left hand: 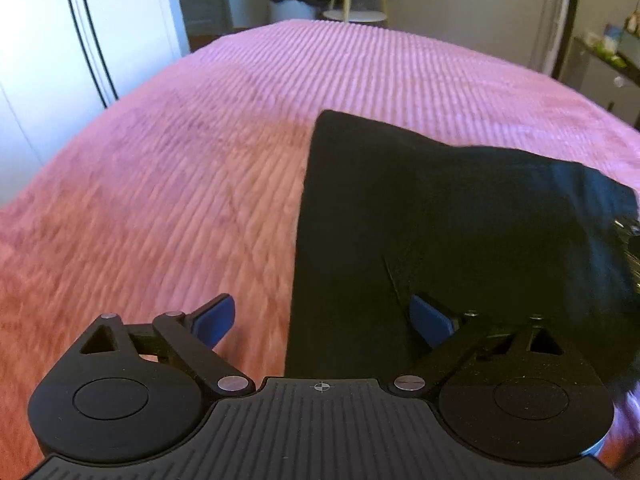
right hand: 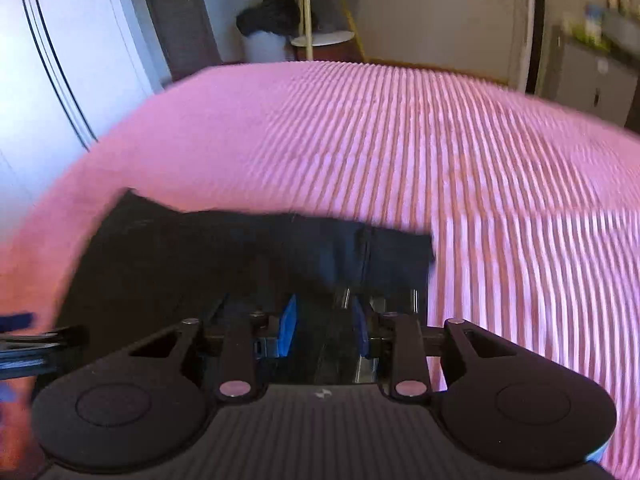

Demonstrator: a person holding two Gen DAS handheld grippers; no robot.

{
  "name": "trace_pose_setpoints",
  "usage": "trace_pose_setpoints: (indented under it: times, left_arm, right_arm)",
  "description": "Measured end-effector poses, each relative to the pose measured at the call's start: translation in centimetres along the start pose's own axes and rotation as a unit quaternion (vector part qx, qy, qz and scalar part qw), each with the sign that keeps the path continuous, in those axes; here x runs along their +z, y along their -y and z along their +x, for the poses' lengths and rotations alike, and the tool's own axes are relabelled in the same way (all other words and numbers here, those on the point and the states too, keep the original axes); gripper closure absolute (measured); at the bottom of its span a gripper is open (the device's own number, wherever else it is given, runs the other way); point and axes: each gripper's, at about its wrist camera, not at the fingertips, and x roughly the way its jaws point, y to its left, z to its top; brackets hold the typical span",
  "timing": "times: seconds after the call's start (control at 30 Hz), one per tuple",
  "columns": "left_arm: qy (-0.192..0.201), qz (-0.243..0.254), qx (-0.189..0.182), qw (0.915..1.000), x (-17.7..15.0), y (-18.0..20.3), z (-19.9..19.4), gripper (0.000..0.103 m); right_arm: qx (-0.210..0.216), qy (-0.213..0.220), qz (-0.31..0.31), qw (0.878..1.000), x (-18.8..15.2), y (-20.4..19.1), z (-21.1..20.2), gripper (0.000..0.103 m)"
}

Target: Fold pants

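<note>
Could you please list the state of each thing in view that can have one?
Pants: partly folded, lying on the bedspread.
Left gripper: open, over the pants' edge.
Right gripper: narrowly open, over the pants, gripping nothing visible.
Bedspread: spread flat.

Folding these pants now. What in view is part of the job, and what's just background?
Job:
black pants
pink bedspread
left gripper
right gripper

Background:
dark clothes heap
white bin
round shelf stand
white wardrobe

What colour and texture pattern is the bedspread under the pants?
Pink with ribbed parallel ridges. The bedspread shows it best in the right wrist view, beyond the black pants.
</note>
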Motion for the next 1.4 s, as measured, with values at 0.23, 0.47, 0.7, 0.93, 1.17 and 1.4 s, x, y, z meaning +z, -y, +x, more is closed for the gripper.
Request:
trace_pose_setpoints:
  times: [0.23, 0.47, 0.7, 0.93, 1.17, 1.4]
  left_arm:
    - [-0.033, -0.03, -0.035, 0.9984, -2.9, 0.4, -0.4, 0.005]
    - [-0.037, -0.016, -0.034, 0.9986, -3.2, 0.8, -0.4, 0.004]
    - [-0.074, -0.109, -0.074, 0.9885, -2.9, -2.5, 0.3, 0.003]
    - [-0.061, -0.156, -0.103, 0.9806, 0.3, -6.1, 0.8, 0.004]
    - [-0.121, -0.166, -0.168, 0.9642, 1.9, -6.0, 5.1, 0.004]
    - [-0.13, -0.131, -0.217, 0.9585, 2.6, -4.4, 7.2, 0.0]
  right_arm:
    - [0.012, -0.018, 0.045, 0.999, -5.8, 2.2, -3.8, 0.072]
    - [-0.029, -0.074, 0.072, 0.994, -6.2, 2.5, -1.4, 0.046]
    - [0.026, -0.07, 0.141, 0.987, -6.8, 6.4, -1.9, 0.025]
    - [0.077, -0.025, 0.206, 0.975, -4.1, 10.2, -2.9, 0.025]
    - [0.156, -0.091, 0.251, 0.951, -2.7, 11.8, 3.3, 0.023]
    - [0.235, -0.1, 0.287, 0.923, -2.4, 12.6, 5.6, 0.03]
